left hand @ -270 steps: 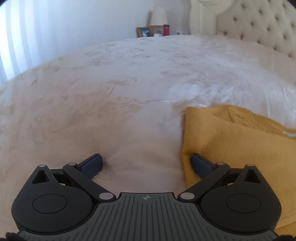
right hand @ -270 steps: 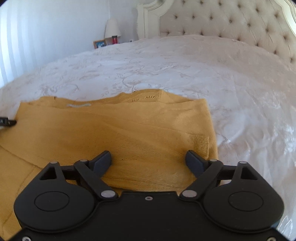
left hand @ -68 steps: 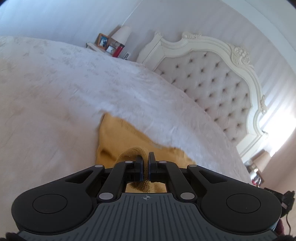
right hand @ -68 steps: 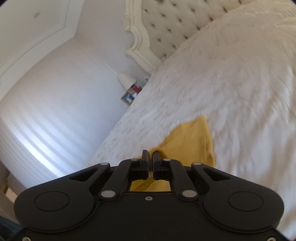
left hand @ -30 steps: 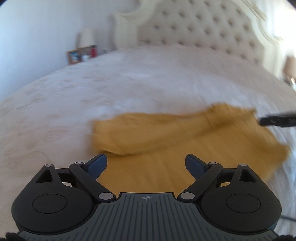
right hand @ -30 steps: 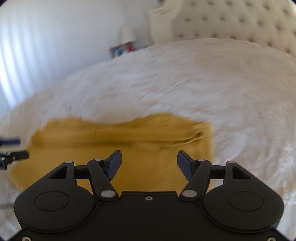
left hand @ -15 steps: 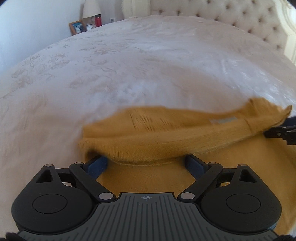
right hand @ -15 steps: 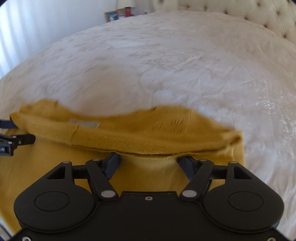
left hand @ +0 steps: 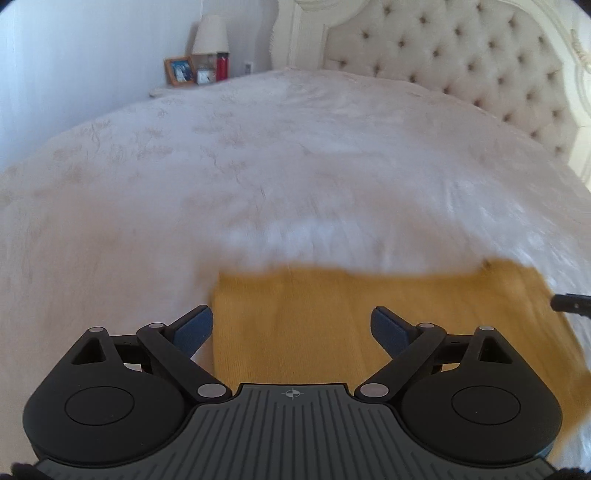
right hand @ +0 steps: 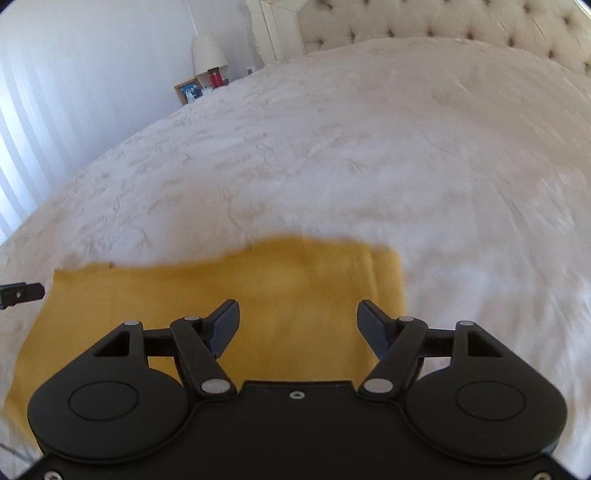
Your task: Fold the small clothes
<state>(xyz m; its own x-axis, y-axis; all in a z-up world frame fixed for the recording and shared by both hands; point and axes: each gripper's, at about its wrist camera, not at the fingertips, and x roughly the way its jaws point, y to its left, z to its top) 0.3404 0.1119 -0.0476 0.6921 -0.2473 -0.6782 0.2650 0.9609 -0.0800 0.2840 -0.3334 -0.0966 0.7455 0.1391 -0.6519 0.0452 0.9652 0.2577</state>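
Observation:
A mustard yellow knit garment (left hand: pixel 332 314) lies flat and folded on the white bedspread (left hand: pixel 258 166). It also shows in the right wrist view (right hand: pixel 258 288). My left gripper (left hand: pixel 291 328) is open and empty, above the garment's left part. My right gripper (right hand: pixel 297 325) is open and empty, above the garment's right part. A tip of the right gripper shows at the right edge of the left wrist view (left hand: pixel 570 304). A tip of the left gripper shows at the left edge of the right wrist view (right hand: pixel 20 293).
A tufted cream headboard (left hand: pixel 461 62) stands at the far end of the bed. A nightstand at the far left holds a lamp (left hand: pixel 210 35), a picture frame (left hand: pixel 180 71) and a red bottle (left hand: pixel 221 66). White bedspread (right hand: pixel 332 147) spreads all around the garment.
Both grippers have lifted and pulled back from the garment. The raised folded edge seen half a second ago now lies flat. Earlier, both grippers were shut on the cloth; they opened about one second ago.

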